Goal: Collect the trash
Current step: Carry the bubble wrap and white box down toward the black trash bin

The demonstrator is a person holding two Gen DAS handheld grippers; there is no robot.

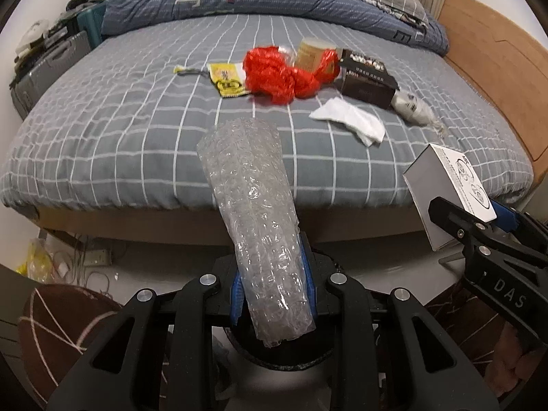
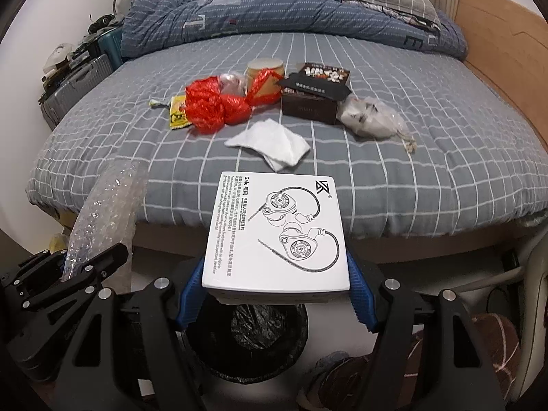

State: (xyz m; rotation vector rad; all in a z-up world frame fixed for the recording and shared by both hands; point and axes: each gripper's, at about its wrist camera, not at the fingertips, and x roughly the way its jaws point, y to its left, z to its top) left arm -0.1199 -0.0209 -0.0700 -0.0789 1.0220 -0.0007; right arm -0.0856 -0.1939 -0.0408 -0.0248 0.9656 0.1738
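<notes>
My left gripper is shut on a roll of clear bubble wrap, which stands up between its blue pads. My right gripper is shut on a white earphone box printed with a line drawing. Both hang over a round bin with a black liner, whose rim shows under the wrap. The left gripper with the wrap also appears in the right wrist view. On the bed lie a red plastic bag, a yellow packet, a white tissue, a dark box and a clear bag.
The bed has a grey checked sheet, with a folded blue quilt at the back. A tan cylinder stands behind the red bag. A grey suitcase stands on the left, a wooden board on the right. Brown slippers lie by the bin.
</notes>
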